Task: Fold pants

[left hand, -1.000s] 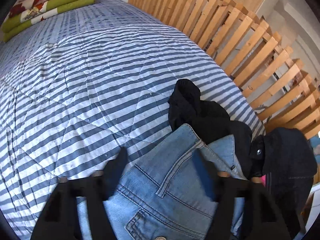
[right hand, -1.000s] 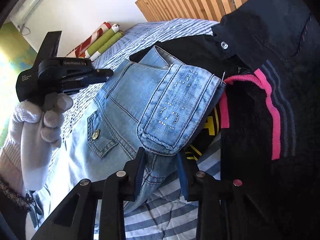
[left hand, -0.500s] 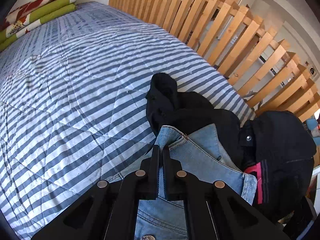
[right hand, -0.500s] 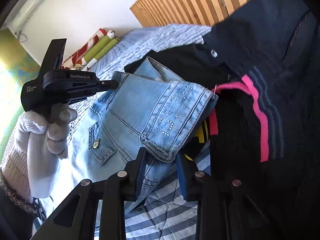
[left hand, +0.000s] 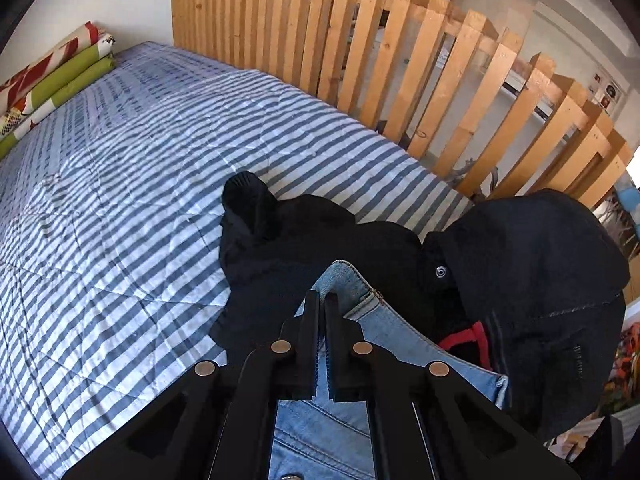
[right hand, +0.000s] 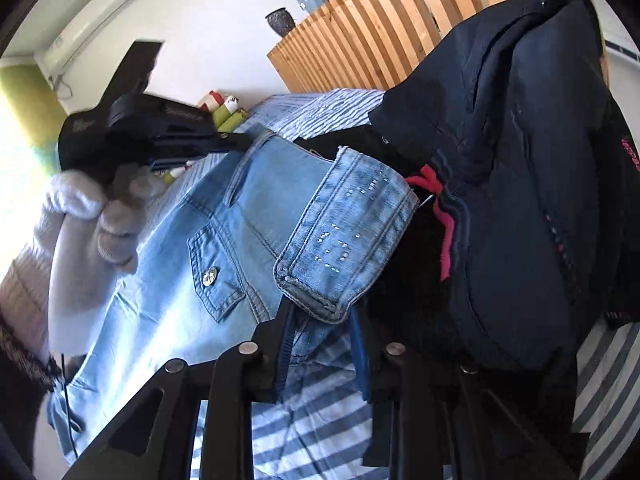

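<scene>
Light-blue jeans [right hand: 244, 216] lie on the striped bed [left hand: 120, 184], at the edge nearest the wooden slat railing [left hand: 400, 60], partly over a heap of dark clothing [left hand: 532, 280]. Left hand-held gripper [left hand: 321, 300]: jaws closed tight on the waistband. A white-gloved hand [right hand: 84, 216] carries it. Right hand-held gripper [right hand: 320, 320]: jaws opening slightly, with a folded denim end between them; whether the pads still press on it cannot be told. Rolled patterned bedding [left hand: 52, 76] lies at the bed's far corner.
</scene>
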The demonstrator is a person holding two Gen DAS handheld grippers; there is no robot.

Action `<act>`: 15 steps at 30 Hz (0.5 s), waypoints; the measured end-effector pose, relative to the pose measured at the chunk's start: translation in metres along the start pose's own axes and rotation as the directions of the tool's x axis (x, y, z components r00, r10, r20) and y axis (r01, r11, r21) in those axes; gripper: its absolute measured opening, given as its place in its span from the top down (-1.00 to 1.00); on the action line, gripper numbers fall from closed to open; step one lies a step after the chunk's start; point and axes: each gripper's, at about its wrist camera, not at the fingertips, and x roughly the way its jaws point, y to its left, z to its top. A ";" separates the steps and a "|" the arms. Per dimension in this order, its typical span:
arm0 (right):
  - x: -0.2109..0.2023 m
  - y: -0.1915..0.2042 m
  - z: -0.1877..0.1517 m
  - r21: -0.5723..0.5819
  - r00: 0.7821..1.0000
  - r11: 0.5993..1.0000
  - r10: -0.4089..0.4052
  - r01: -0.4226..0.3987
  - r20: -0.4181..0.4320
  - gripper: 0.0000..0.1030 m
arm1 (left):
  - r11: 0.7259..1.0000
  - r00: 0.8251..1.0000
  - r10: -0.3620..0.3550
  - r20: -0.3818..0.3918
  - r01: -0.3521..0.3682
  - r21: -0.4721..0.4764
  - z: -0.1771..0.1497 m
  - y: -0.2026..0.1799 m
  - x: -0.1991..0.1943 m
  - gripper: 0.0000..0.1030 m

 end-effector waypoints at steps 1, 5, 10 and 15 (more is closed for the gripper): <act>0.007 -0.003 0.002 -0.007 0.999 1.000 -0.004 0.004 -0.041 0.35 | 1.000 1.000 -0.004 -0.009 0.004 -0.007 -0.001 -0.002 0.009 0.97; 0.026 -0.019 0.012 0.110 0.991 0.994 0.041 -0.027 -0.129 0.21 | 1.000 0.999 -0.010 -0.033 0.009 -0.012 -0.002 -0.007 0.035 0.97; 0.039 -0.025 0.028 0.210 0.988 0.976 0.088 -0.060 -0.127 0.16 | 0.999 0.999 -0.032 -0.027 0.031 -0.025 -0.003 0.000 0.036 0.97; 0.014 -0.030 0.028 0.266 0.991 0.955 0.133 -0.128 0.000 0.47 | 0.996 0.995 -0.091 0.038 0.091 -0.006 0.005 -0.004 0.000 0.98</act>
